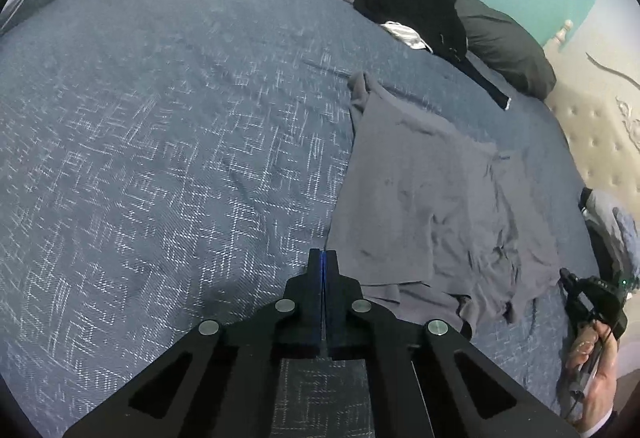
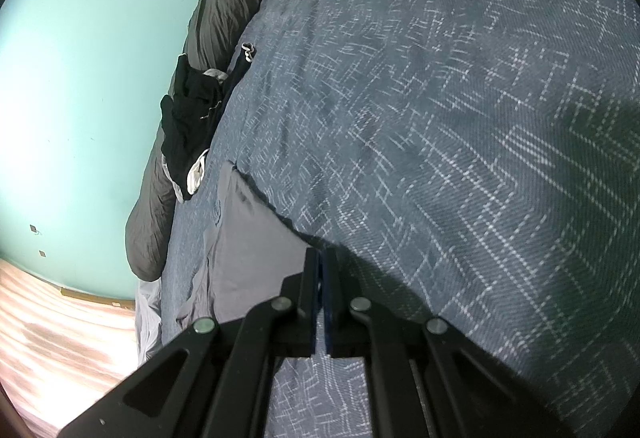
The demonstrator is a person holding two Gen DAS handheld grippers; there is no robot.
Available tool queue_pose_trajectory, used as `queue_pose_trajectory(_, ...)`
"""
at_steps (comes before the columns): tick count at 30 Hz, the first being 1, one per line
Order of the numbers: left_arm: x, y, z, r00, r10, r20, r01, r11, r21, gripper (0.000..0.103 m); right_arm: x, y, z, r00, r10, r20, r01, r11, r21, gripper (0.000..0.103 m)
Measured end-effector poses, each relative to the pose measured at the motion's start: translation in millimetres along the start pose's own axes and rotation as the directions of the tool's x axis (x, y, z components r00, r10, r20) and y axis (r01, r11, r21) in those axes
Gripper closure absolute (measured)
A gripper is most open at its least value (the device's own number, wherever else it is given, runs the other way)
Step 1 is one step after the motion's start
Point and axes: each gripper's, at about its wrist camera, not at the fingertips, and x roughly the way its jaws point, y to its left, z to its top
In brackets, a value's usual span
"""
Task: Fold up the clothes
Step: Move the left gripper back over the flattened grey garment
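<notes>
Blue patterned bedspread [image 1: 160, 117] covers a bed beneath a teal wall [image 2: 88, 77]. On the bedspread lies a rumpled grey T-shirt [image 1: 432, 205], with a pile of black clothes [image 1: 416, 5] beyond it against a dark pillow [image 1: 508, 41]. The left claw [image 1: 323, 258] is pressed together, empty, just beside the shirt's hem. The right claw [image 2: 321, 258] is also together at the shirt's edge; whether it pinches cloth, I cannot tell.
</notes>
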Motion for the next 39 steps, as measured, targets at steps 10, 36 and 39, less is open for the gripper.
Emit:
queue_pose_trajectory(10, 21, -2, -10, 0.995, -0.031, -0.094, 0.028, 0.999, -0.024, 0.087, 0, 0, 0, 1.0, 0.001, 0.0, -0.001, 1.0, 0.0, 0.101)
queue_pose_trajectory(36, -15, 18, 11, 0.997, -0.061, 0.053, 0.066, 0.993, -0.093, 0.101, 2, 1, 2, 1.0, 0.0, 0.001, 0.0, 1.0, -0.005, 0.101)
queue_pose_trajectory(39, -24, 20, 15, 0.996, -0.032, 0.082, 0.04, 0.995, -0.09, 0.101, 1, 1, 2, 1.0, -0.001, 0.004, 0.001, 1.0, -0.008, 0.101)
